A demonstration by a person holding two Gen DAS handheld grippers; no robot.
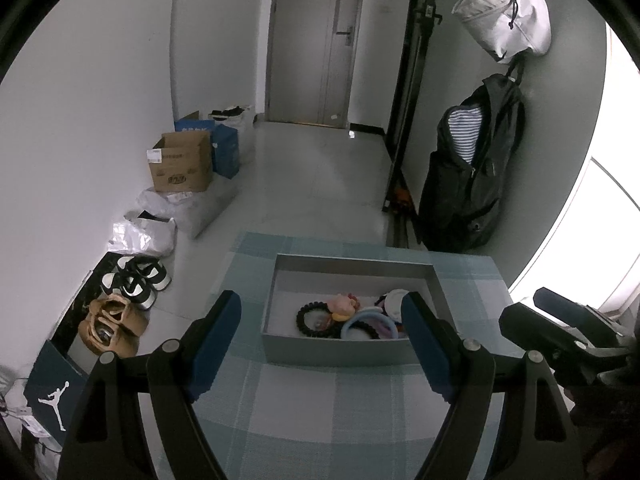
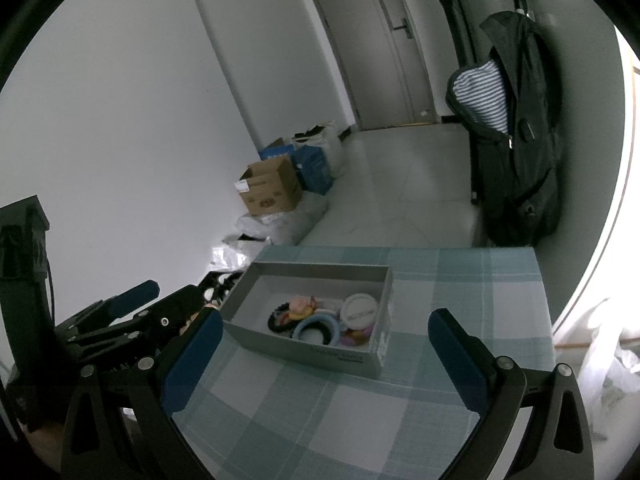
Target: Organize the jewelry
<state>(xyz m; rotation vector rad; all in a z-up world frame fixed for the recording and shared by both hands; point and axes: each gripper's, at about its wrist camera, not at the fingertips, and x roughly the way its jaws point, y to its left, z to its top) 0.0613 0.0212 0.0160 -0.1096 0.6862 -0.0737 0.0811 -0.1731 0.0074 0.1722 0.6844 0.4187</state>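
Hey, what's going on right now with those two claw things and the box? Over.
Left gripper and right gripper both open, empty, short of the grey box. Hair rings and trinkets lie inside it. Nothing in the way on the checked cloth.

I saw a closed grey door (image 1: 316, 40) ahead; left of it, boxes (image 1: 182, 162) lined the white wall (image 1: 100, 100), bright window (image 1: 600, 272) far right.

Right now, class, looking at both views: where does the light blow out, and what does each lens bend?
Left wrist view: the window at right is blown white, and the door leans and curves. Right wrist view: the same glare runs down the right edge, the tablecloth checks bulge, and the box interior stays dim.
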